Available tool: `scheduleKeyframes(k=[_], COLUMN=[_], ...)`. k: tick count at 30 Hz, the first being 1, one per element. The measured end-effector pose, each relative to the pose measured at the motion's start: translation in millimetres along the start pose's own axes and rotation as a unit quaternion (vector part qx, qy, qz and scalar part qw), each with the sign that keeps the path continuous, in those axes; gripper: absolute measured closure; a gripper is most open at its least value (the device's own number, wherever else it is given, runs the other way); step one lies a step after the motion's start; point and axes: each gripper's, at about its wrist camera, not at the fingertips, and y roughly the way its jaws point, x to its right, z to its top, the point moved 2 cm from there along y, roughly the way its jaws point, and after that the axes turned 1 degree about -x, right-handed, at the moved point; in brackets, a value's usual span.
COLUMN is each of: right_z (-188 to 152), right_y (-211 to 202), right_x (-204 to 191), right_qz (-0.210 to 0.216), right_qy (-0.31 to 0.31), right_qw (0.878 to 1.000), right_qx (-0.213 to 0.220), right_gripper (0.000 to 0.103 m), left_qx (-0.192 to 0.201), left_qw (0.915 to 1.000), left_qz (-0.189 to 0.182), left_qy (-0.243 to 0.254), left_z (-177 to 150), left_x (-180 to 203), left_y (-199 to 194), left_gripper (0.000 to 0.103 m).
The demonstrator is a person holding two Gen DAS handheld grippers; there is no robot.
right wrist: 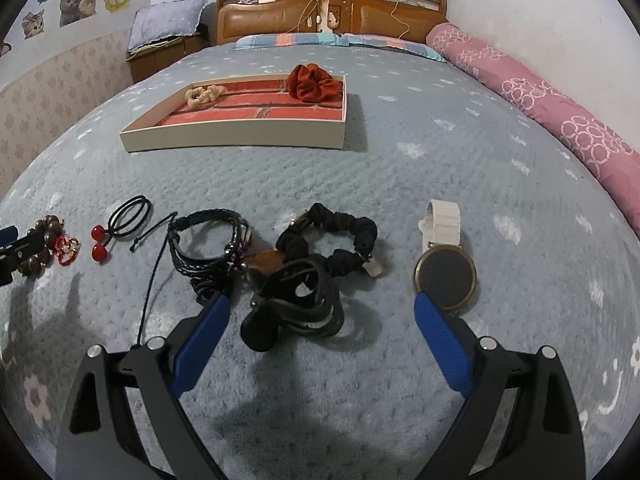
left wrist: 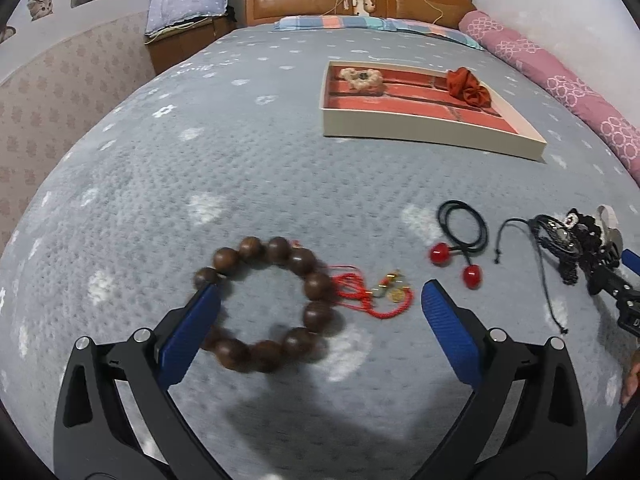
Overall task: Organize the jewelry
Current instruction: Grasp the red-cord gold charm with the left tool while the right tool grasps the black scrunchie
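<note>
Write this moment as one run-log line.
left tongs: open over wooden bead bracelet | right tongs: open | tray: two scrunchies

Left hand-held gripper (left wrist: 320,300) spread wide; right hand-held gripper (right wrist: 322,312) likewise.

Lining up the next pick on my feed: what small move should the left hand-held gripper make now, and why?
Probably lower the left hand-held gripper and close it on the wooden bead bracelet. Its jaws are open around the bracelet, which lies loose on the bedspread, outside the tray.
</note>
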Motion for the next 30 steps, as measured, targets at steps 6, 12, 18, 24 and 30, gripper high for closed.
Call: scheduleKeyframes(k=[6, 12, 18, 24, 30], right_z=[-0.7, -3.0, -5.2, -5.8, -5.0], right_y=[2.6, 4.7, 7.9, 10.4, 15.2], right_x=[0.7, 5.3, 7.9, 3.3, -3.1], right_qz=[0.002, 0.006, 0.013, 0.012, 0.0], right_qy=[0.0, 0.012, 0.02, 0.01, -0.003], right_qw=[1.0, 1.0, 1.0, 1.0, 1.0], right_qx=[-0.002, -0.002, -0.005, -0.009, -0.015], right_gripper=[0.012, 0.012, 0.012, 0.012, 0.021], left_qx=[-0.003, -0.005, -0.019, -0.028, -0.029], left_qw=[1.0, 0.9998, 0.9994, 0.9992, 0.9991], left_qz=[-0.002, -0.018, -0.029, -0.021, -0.03], left_qy=[-0.001, 0.005, 0.009, 0.018, 0.011], left_z=[-2.5, -4.3, -4.8, -4.2, -1.6], left_x=[19.1, 36.4, 48.7, 55.4, 53.6], left_y=[7.6, 12.3, 23.1, 32.5, 38.6], left_gripper=[0.021, 0.031, 0.045, 0.046, 0.045])
